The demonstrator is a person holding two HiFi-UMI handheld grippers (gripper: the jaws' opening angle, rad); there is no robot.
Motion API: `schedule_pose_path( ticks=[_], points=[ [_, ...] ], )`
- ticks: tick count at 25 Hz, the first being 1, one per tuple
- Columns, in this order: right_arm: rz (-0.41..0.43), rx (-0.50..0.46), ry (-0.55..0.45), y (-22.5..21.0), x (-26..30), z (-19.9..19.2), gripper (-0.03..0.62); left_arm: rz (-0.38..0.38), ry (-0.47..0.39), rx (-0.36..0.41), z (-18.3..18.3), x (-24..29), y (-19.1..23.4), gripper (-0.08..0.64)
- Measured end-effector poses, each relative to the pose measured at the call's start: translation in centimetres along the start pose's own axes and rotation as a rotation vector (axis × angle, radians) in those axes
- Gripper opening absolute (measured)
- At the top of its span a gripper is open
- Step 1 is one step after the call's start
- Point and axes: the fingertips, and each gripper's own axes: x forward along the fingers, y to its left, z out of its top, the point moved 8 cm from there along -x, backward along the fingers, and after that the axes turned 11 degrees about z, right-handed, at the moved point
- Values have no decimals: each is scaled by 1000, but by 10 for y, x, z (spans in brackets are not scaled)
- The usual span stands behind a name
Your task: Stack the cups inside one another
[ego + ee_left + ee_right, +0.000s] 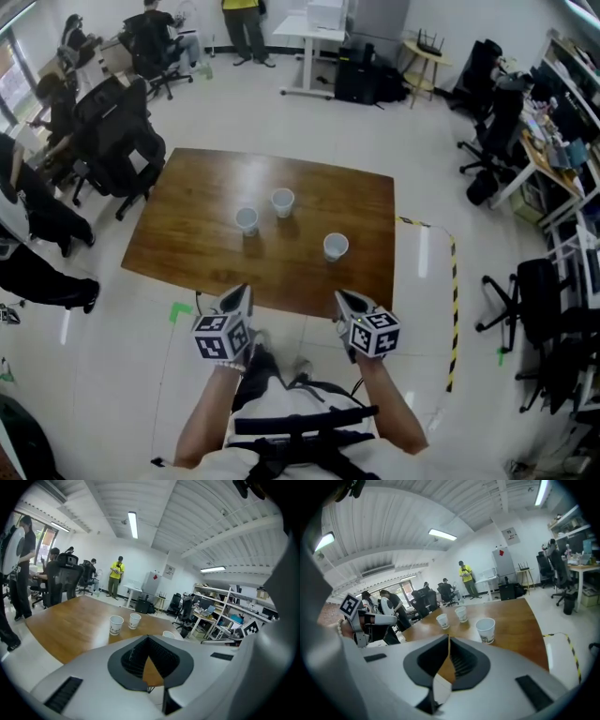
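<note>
Three white paper cups stand apart and upright on the brown wooden table [202,192]: a left cup [247,219], a far cup [282,202] and a right cup [336,246]. My left gripper [240,296] hovers at the table's near edge, short of the cups, its jaws meeting at the tips with nothing in them. My right gripper [344,301] hangs beside it at the same edge, nearest the right cup, its jaws a narrow slit apart and empty. The left gripper view shows the cups [116,624] ahead of the left gripper [149,638]. In the right gripper view the right cup [486,630] stands closest to the right gripper [449,639].
Black office chairs [117,141] and seated people crowd the table's left side. A yellow-black tape line [453,281] runs on the floor to the right. More chairs [520,300] and cluttered desks [553,141] stand at the right. A white desk [309,37] is at the back.
</note>
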Motion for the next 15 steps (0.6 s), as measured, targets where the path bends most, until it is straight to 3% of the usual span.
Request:
schedule_pose_path(
  ticks=[7,9,15],
  points=[
    [-92,-31,-2,-22,38,28,72,-62,12,47,38,43,21,-3],
    [-118,-42,15,-25,51,34,106,-76,21,47,45,51,29,-3],
    [-178,-129,99,-38,81,55,106,-129,51,42,54,75,43,-3]
  ],
)
